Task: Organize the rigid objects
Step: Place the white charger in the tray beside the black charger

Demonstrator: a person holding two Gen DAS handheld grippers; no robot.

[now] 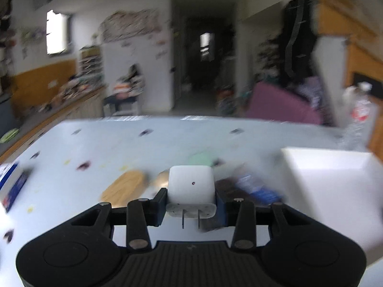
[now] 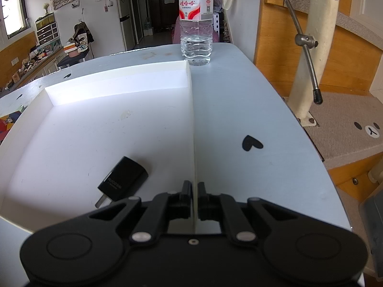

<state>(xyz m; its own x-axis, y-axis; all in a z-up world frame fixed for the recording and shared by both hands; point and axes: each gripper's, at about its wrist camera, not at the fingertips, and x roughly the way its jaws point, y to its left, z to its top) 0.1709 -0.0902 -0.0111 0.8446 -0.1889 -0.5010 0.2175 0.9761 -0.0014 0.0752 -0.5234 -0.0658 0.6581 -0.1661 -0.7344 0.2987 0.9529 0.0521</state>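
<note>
A white plug charger [image 1: 190,186] with two metal prongs hangs above the table, and my left gripper [image 1: 190,199] is shut on it. Below it, blurred, lie a tan oval piece [image 1: 123,186], a green piece [image 1: 199,159] and a dark blue packet [image 1: 253,187]. The white tray [image 1: 335,167] stands to the right of the charger. In the right wrist view a black plug charger [image 2: 123,181] lies inside the white tray [image 2: 95,110]. My right gripper [image 2: 194,191] is shut on the tray's thin right wall [image 2: 193,119].
A clear water bottle [image 2: 196,21] with a red and white label stands beyond the tray's far right corner. A blue and white box [image 1: 13,186] lies at the table's left edge. Wooden stairs and a metal rail [image 2: 308,55] run along the right of the table.
</note>
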